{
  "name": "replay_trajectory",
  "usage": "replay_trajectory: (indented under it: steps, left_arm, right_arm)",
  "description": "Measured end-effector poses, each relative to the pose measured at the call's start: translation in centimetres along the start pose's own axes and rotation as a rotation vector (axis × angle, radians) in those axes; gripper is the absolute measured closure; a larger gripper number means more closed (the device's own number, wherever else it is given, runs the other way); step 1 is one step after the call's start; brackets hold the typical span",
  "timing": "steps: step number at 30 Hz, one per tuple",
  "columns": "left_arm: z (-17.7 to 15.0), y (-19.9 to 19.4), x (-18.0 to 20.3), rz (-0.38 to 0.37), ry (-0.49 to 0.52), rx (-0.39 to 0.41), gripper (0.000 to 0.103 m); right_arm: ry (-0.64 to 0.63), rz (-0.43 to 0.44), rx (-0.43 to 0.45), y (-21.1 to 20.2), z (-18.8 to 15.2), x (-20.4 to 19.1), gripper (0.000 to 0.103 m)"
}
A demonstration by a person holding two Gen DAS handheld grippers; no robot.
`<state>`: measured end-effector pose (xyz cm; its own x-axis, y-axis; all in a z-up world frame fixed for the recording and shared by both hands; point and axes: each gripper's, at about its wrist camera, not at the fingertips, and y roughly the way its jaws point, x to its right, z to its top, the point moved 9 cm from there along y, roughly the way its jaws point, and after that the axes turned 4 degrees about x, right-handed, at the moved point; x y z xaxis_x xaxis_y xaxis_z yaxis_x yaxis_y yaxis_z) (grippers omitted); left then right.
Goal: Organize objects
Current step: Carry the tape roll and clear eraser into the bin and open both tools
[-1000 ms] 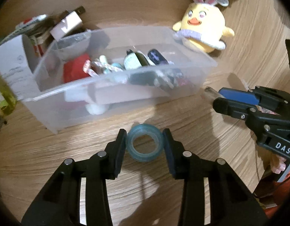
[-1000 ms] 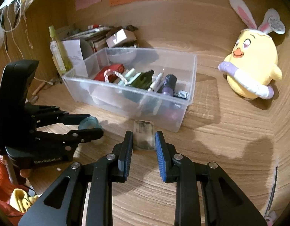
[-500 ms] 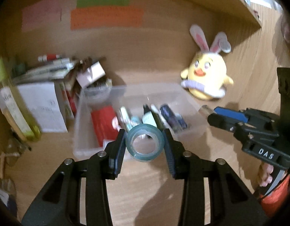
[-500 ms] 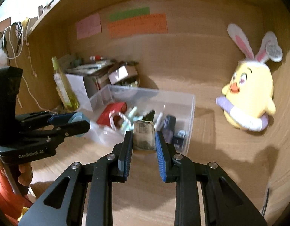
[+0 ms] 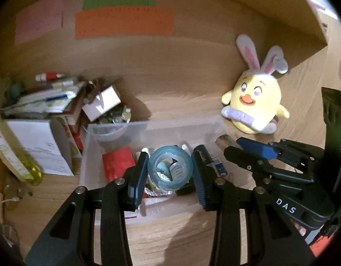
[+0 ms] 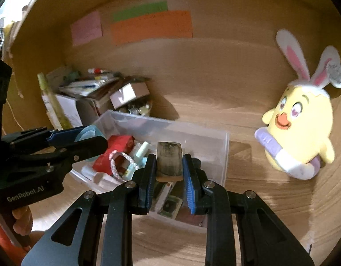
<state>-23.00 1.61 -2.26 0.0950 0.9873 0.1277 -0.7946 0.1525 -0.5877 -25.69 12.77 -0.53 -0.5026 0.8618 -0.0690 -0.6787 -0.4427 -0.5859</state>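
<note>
My left gripper (image 5: 169, 173) is shut on a blue roll of tape (image 5: 170, 170), held in the air over the clear plastic bin (image 5: 117, 128). My right gripper (image 6: 169, 168) is shut on a small clear rectangular block (image 6: 169, 163), also raised above the bin (image 6: 170, 124). The bin holds a red pouch (image 5: 118, 166), tubes, small bottles and other small items. In the left wrist view the right gripper (image 5: 228, 145) reaches in from the right beside the bin. The left gripper (image 6: 93, 137) with the tape (image 6: 86, 133) enters the right wrist view from the left.
A yellow plush chick with rabbit ears (image 5: 255, 108) sits right of the bin on the wooden desk. Behind the bin's left end lie stacked papers, boxes (image 5: 101, 103) and a yellow-green bottle (image 5: 13, 153). Coloured paper notes (image 5: 124, 23) hang on the back wall.
Both grippers rose off the desk with the tape and the block and moved forward over the bin. The views tilted up, showing the back wall and notes.
</note>
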Motion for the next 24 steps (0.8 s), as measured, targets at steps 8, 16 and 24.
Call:
replay_trajectory:
  steps: [8,16,24]
  left_arm:
    - [-2.1,3.9,-0.8,0.018,-0.013,-0.093,0.064]
    - [-3.4,5.3,-0.8,0.019,-0.003,-0.146,0.064]
    - [-2.2,2.8,-0.1,0.017,0.020,-0.077,0.062]
  right_arm:
    - [0.004,-0.013,-0.095,3.4,-2.4,0.9,0.081]
    - [-0.006,-0.001,-0.133,4.3,-3.2,0.8,0.081]
    - [-0.004,0.004,-0.112,2.9,-2.6,0.5,0.081]
